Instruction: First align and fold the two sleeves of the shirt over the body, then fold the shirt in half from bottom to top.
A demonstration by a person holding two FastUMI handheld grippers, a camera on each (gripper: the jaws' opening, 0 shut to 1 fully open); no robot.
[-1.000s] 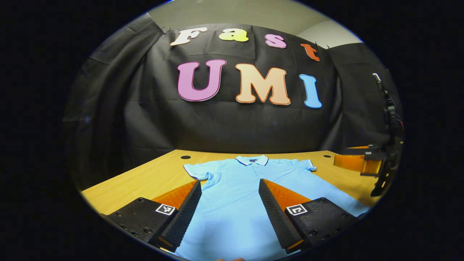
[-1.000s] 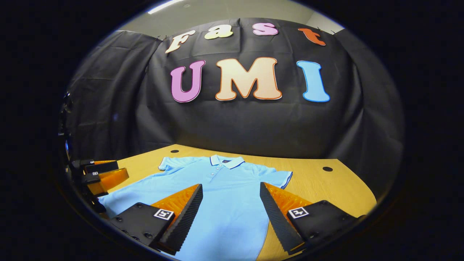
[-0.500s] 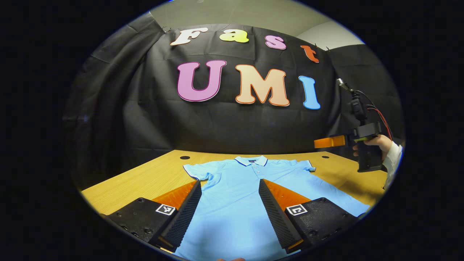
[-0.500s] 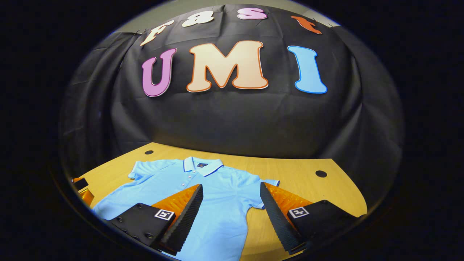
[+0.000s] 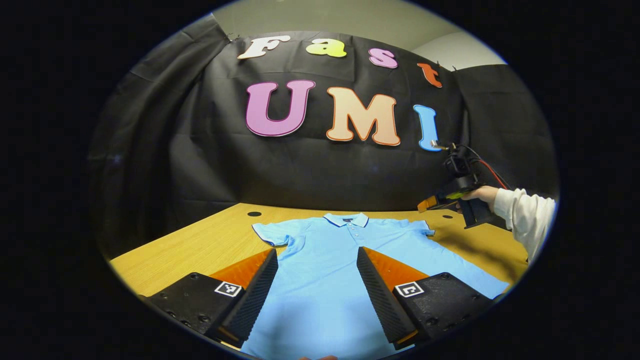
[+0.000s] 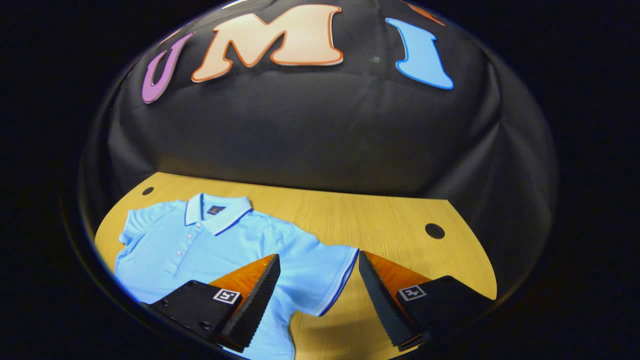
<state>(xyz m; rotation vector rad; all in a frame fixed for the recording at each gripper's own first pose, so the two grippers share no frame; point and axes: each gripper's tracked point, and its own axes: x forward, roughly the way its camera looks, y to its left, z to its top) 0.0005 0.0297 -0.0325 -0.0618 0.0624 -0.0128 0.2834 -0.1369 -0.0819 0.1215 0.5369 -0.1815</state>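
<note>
A light blue polo shirt [image 5: 330, 260] lies flat and face up on the wooden table [image 5: 200, 245], collar toward the booth wall, both short sleeves spread out. My left gripper [image 5: 316, 257] hovers open over the shirt's lower body, nothing between its fingers. In the left gripper view the right gripper [image 5: 440, 201] hangs above the table near the shirt's right sleeve [image 5: 425, 229], held by a hand in a white sleeve [image 5: 522, 217]. In the right gripper view the right gripper [image 6: 318, 262] is open just above that sleeve's striped hem [image 6: 340, 282]; the shirt [image 6: 210, 245] spreads to its left.
The table [image 6: 380, 225] has round cable holes [image 6: 434, 230] near its back corners, another hole [image 5: 254, 214] at the far left. The black cloth wall stands close behind the table's rear edge. Bare wood lies right of the shirt.
The right gripper has moved forward and down from the near right side to the shirt's right sleeve, tilting toward the table. The left gripper has stayed put.
</note>
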